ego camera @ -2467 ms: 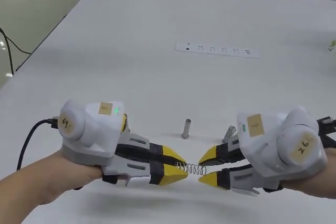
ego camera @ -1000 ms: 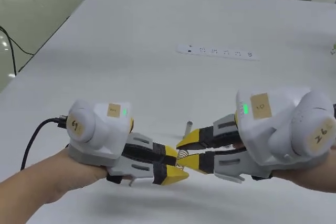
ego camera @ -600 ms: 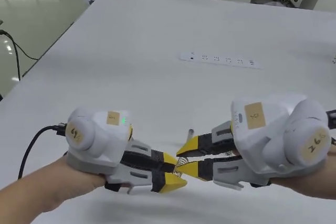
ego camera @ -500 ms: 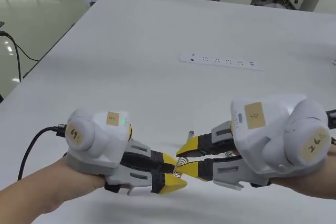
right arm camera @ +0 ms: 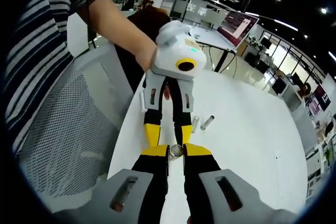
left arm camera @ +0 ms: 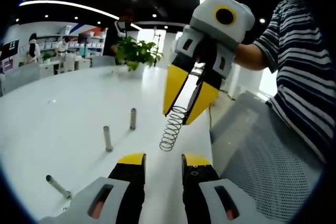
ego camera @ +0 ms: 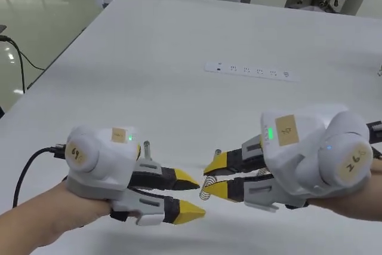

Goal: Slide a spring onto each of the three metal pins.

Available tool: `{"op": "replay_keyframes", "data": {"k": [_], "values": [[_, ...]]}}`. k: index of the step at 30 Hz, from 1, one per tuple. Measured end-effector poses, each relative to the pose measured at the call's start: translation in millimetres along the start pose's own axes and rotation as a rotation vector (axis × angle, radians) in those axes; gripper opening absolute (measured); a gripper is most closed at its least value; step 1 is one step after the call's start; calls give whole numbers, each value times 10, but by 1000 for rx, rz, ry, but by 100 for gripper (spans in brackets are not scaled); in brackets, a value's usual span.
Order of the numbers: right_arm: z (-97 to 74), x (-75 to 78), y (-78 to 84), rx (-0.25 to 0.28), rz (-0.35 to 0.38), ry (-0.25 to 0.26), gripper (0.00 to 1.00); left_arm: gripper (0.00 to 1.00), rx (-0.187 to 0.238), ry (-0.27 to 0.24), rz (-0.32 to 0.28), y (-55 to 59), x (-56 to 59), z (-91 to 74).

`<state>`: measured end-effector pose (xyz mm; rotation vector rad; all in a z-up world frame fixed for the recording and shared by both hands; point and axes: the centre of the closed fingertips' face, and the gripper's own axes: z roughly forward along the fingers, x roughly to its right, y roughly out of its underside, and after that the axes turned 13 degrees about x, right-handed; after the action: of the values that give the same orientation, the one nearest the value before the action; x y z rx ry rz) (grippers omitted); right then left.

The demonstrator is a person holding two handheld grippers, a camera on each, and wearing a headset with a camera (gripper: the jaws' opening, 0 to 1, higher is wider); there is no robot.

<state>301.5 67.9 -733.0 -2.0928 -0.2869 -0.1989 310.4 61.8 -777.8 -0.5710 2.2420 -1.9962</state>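
Plainly, slim silvery spring (left arm camera: pixel 172 129) is pinched in R gripper (left arm camera: pixel 177 117).

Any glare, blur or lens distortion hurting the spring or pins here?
Head view: soft even light, faint shadows on the table, spring sharp, glare confined to the floor top left. Left gripper view: strong fisheye bend, spring and pins crisp. Right gripper view: same bend, spring's coils hard to resolve.
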Motion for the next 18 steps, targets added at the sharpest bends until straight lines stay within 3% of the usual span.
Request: {"op": "replay_keyframes", "data": {"k": [6, 14, 18], "values": [[-22, 44, 60, -10, 8, 22, 7, 28, 33, -51, -41, 3, -80, -126], [-48, 75, 133, -27, 7, 35, 7, 30, 19, -75, -38, 80, -97, -281], [-49, 79, 162, -31, 9, 39, 7, 38, 30, -98, -50, 87, -124, -380]]}}
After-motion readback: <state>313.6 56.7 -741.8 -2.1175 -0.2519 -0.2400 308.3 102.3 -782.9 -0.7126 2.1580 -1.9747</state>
